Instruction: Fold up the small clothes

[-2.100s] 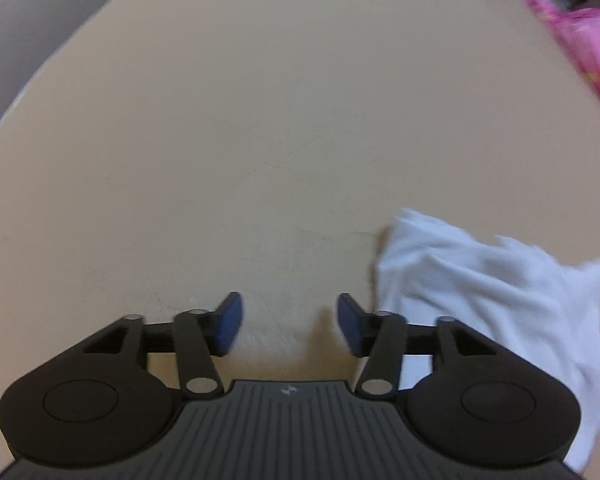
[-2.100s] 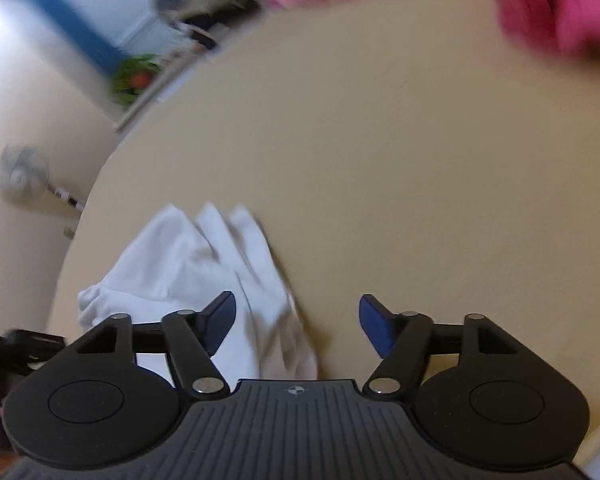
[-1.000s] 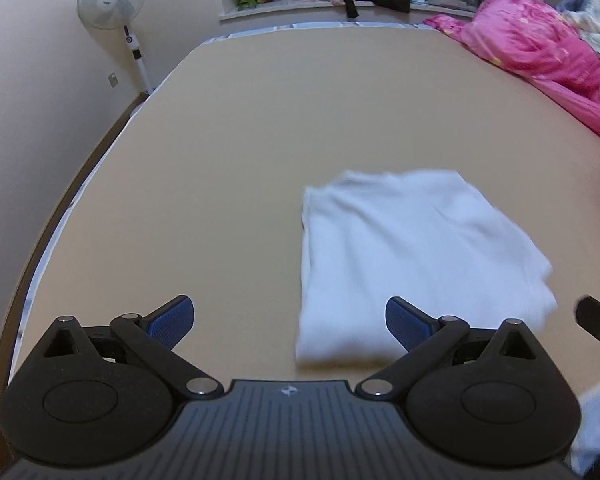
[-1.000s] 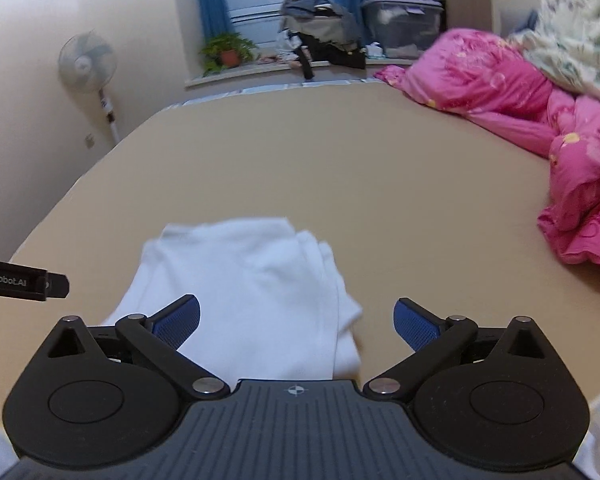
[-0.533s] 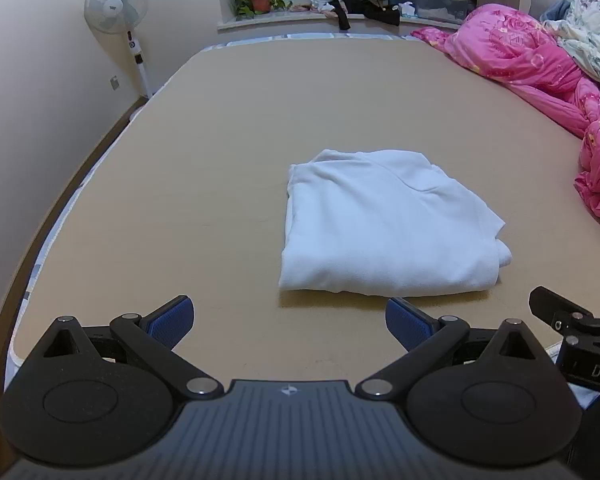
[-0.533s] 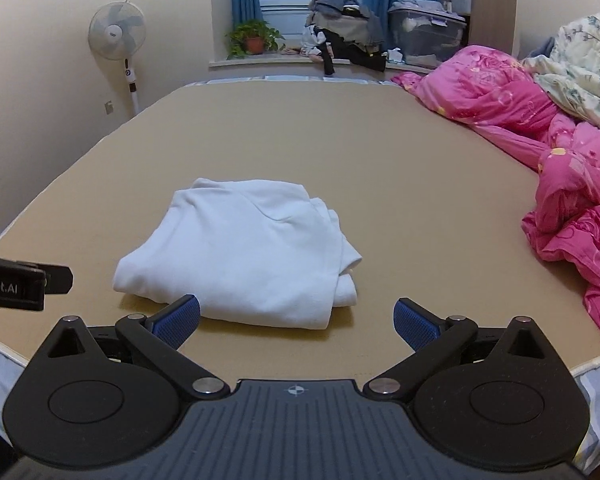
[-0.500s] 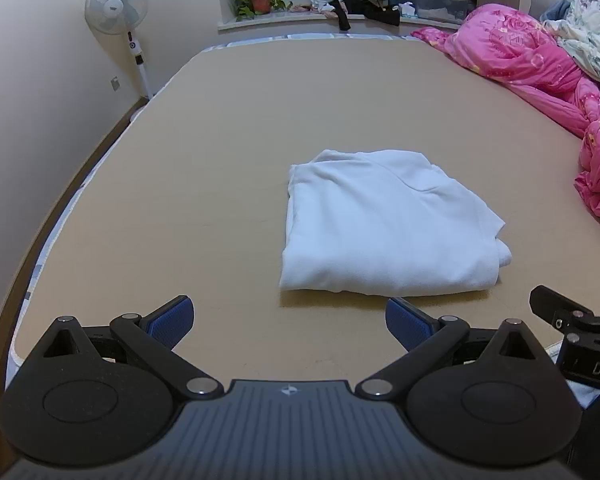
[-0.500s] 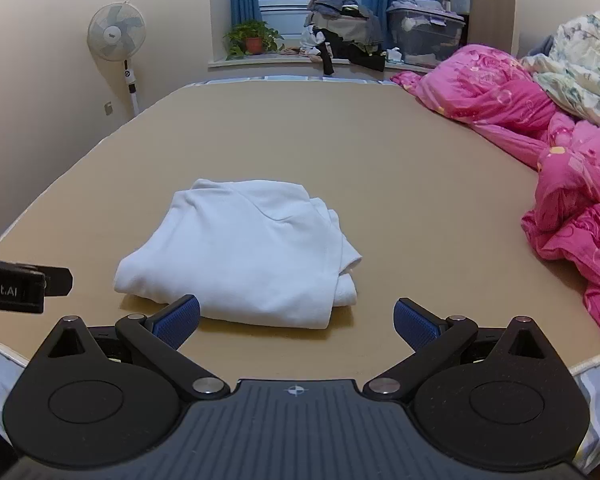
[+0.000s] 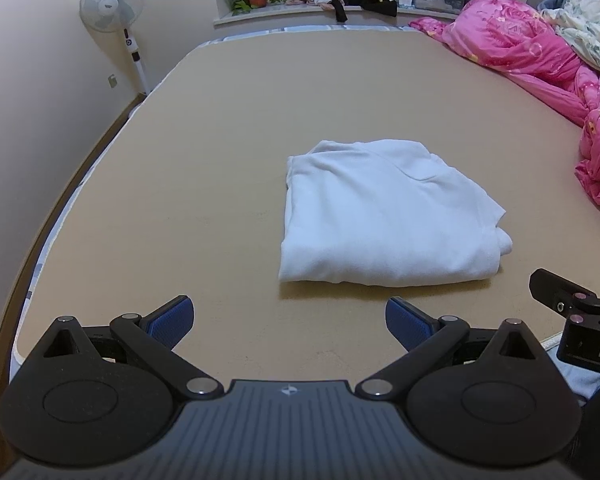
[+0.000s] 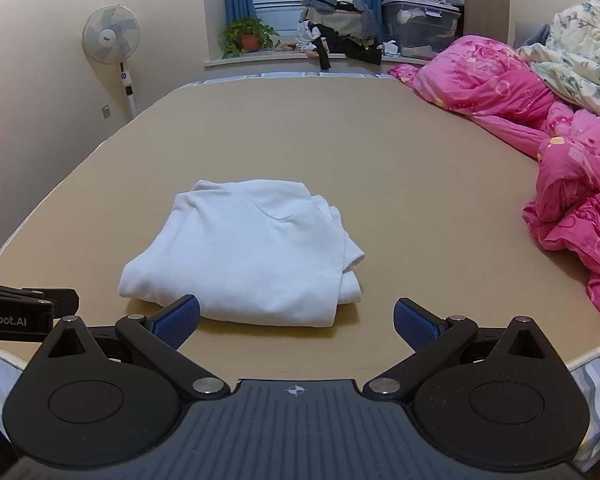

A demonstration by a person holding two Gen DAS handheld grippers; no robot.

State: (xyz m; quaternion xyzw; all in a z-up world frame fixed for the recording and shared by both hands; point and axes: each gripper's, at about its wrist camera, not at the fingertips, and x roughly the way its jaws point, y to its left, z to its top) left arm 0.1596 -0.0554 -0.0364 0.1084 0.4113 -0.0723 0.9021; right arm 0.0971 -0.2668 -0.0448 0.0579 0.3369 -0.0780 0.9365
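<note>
Folded garment on the bed, my two grippers held short of it.

I see the folded garment (image 9: 384, 216) lying on the bed (image 9: 204, 184), near its front edge. My left gripper (image 9: 287, 322) sits before it, offset left; my right gripper (image 10: 296, 320) sits before it too, offset right. The quilt (image 10: 540, 120) is heaped along the bed's right side. Behind the bed runs a windowsill (image 10: 292, 58) bearing a potted plant (image 10: 249, 38), with a standing fan (image 10: 112, 44) at the far left.

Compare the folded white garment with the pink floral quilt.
The folded white garment is plain; the pink floral quilt is patterned. The garment lies flat and squared near the mattress's near edge; the quilt is bunched in a heap along the right side. Both rest on the tan mattress.
</note>
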